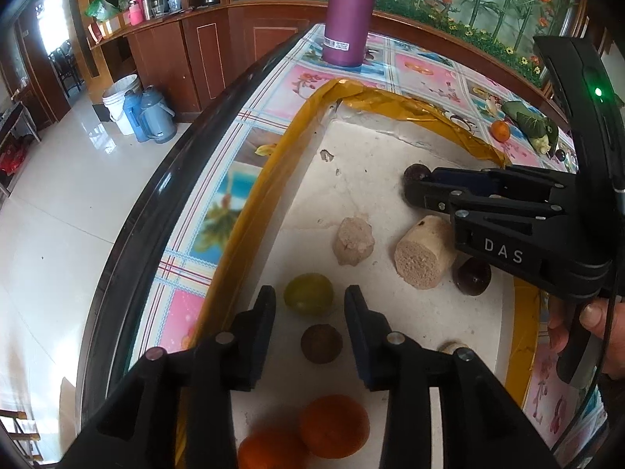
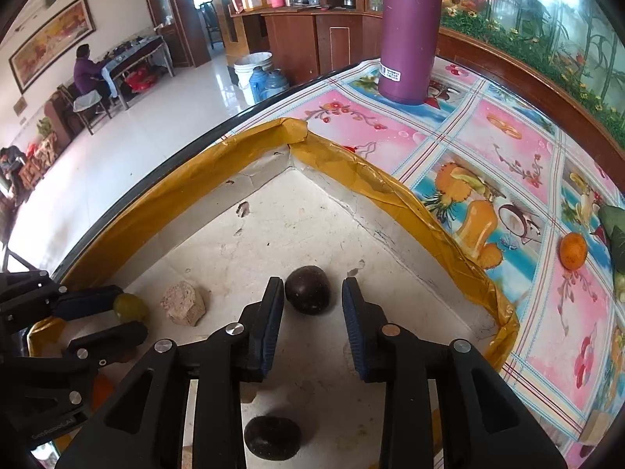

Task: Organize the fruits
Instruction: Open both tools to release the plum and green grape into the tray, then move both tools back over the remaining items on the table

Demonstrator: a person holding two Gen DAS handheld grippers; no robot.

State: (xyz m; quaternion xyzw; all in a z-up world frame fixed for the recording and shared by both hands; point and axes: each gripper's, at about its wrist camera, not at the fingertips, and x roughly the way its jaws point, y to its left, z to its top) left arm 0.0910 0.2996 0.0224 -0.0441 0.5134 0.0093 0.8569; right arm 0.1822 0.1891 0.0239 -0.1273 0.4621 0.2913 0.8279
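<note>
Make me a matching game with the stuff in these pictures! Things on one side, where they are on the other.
Things:
1. green fruit
2. purple bottle
3. dark fruit
4. orange by the leaf

Places:
A. on the tablecloth, outside the tray
B. in front of the left hand-held gripper
C. standing at the table's far end
D. in front of the right hand-held gripper

Pairs: 1-B, 2-C, 3-D, 4-A

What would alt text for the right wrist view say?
The right claw is open just short of a dark round fruit in a gold-edged tray. The left claw reaches in beside a green fruit.
</note>
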